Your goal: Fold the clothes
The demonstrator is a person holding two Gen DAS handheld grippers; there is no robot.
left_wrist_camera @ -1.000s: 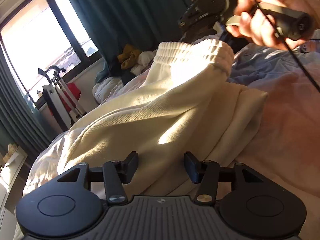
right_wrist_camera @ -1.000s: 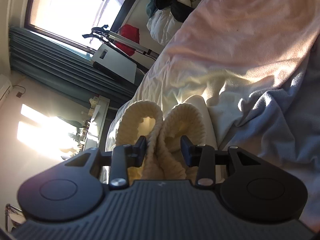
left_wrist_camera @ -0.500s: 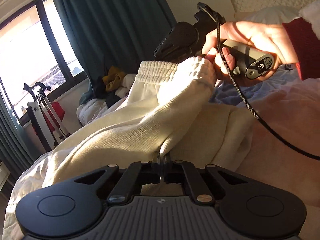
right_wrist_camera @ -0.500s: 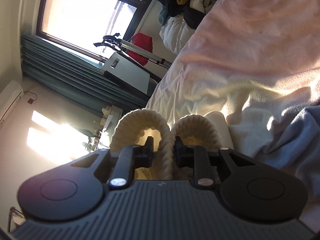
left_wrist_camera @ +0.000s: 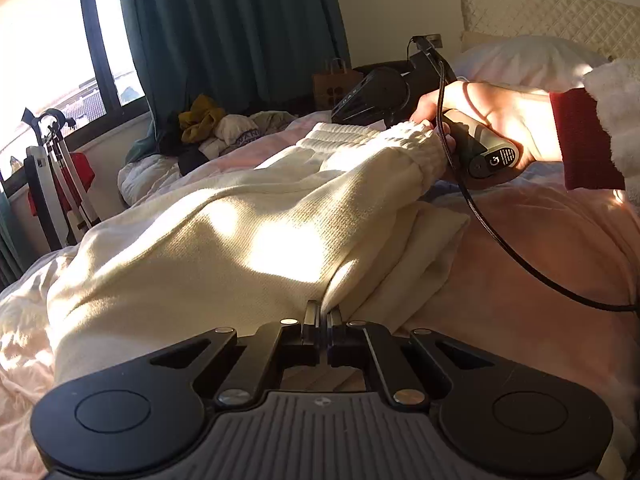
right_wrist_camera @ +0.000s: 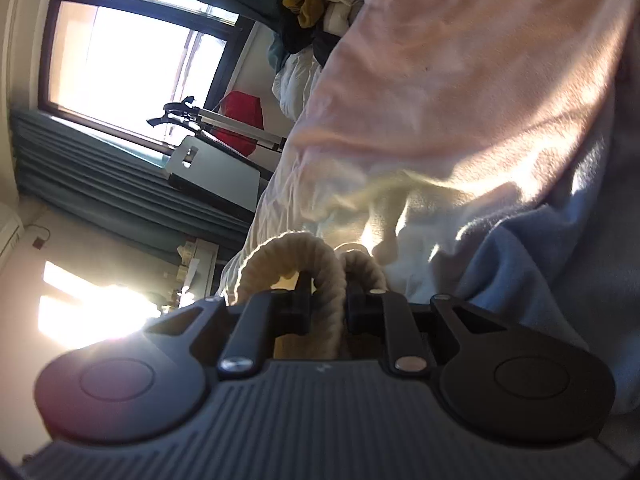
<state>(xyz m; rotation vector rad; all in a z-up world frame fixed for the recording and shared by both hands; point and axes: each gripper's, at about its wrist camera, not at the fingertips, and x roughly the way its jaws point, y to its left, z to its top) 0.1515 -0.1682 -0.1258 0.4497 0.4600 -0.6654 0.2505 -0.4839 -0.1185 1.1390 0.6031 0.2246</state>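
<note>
Cream sweatpants (left_wrist_camera: 224, 248) lie across the pink bed (left_wrist_camera: 532, 264) straight ahead of your left claw (left_wrist_camera: 322, 318), which is pinched tight on a fold of their fabric. Beyond it, your right hand (left_wrist_camera: 484, 120) grips the other handle, level with the ribbed waistband; your right claw (right_wrist_camera: 328, 304) clamps that waistband. Farther off, a clothes heap (left_wrist_camera: 216, 128) sits beneath the teal curtain (left_wrist_camera: 232, 28).
</note>
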